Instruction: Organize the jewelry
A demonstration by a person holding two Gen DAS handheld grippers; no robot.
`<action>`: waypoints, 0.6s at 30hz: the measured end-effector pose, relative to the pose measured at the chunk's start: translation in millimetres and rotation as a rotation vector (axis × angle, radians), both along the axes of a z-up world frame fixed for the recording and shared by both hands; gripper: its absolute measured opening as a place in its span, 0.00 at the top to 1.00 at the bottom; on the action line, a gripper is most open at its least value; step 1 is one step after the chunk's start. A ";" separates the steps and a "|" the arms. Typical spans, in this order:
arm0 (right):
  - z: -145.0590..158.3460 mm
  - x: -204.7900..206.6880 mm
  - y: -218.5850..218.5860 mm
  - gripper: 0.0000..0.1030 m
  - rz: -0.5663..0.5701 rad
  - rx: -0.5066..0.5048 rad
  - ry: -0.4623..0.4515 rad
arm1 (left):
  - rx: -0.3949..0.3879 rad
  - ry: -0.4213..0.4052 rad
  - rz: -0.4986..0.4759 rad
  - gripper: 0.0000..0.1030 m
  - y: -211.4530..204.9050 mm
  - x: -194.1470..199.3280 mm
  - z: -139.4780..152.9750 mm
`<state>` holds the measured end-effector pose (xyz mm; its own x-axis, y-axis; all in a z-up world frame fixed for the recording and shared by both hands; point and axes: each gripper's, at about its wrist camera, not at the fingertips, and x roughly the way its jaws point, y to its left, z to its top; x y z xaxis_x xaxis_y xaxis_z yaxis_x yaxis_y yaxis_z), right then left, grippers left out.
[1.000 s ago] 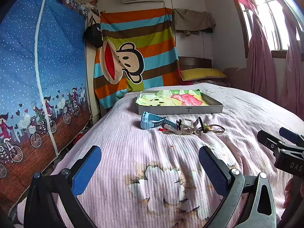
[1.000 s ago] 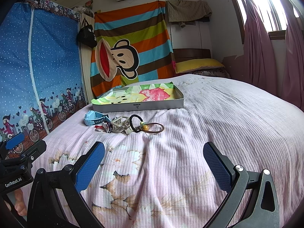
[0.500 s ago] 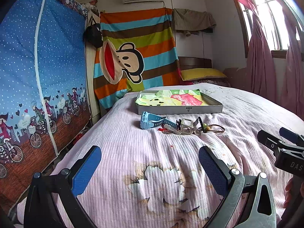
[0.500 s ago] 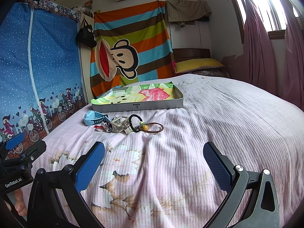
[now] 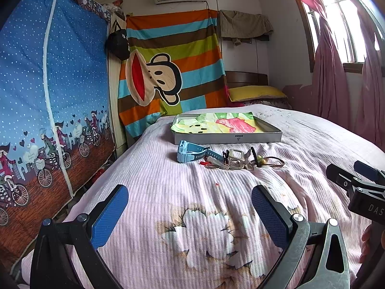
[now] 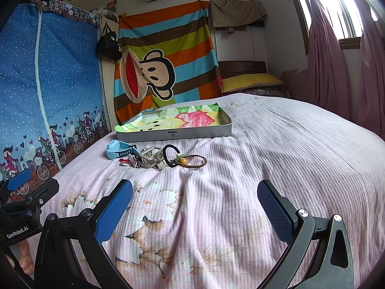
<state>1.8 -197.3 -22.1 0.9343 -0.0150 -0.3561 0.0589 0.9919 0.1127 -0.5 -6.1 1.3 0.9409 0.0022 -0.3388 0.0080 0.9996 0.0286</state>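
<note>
Jewelry pile (image 6: 158, 157) lies at frame centre on the bed (image 6: 276, 149), before the tray (image 6: 173, 133). Left gripper (image 5: 190, 207) and right gripper (image 6: 195, 202) gape wide, holding nothing.

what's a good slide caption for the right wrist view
Open right gripper faces a jewelry pile before a tray on the bed.

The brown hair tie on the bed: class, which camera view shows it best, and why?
The right wrist view. There the brown hair tie lies as an open loop at the near right end of the jewelry pile. In the left wrist view, the tie appears flattened, farther off, partly behind other pieces.
</note>
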 end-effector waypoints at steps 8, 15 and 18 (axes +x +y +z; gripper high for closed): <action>-0.4 0.2 1.4 0.01 0.000 0.002 0.001 | 0.000 0.001 0.001 0.00 -0.8 -0.1 -0.3; -1.8 0.1 -1.2 0.01 0.001 0.001 0.004 | -0.007 0.014 -0.002 0.00 6.5 2.5 -8.1; -5.5 -2.7 -0.7 0.01 0.000 -0.002 0.009 | -0.008 0.020 -0.005 0.00 7.7 2.9 -11.2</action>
<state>-0.8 -198.0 -27.6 0.9312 -0.0158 -0.3642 0.0601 0.9920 0.1107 2.4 1.6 -9.9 0.9339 -0.0053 -0.3576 0.0136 0.9997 0.0207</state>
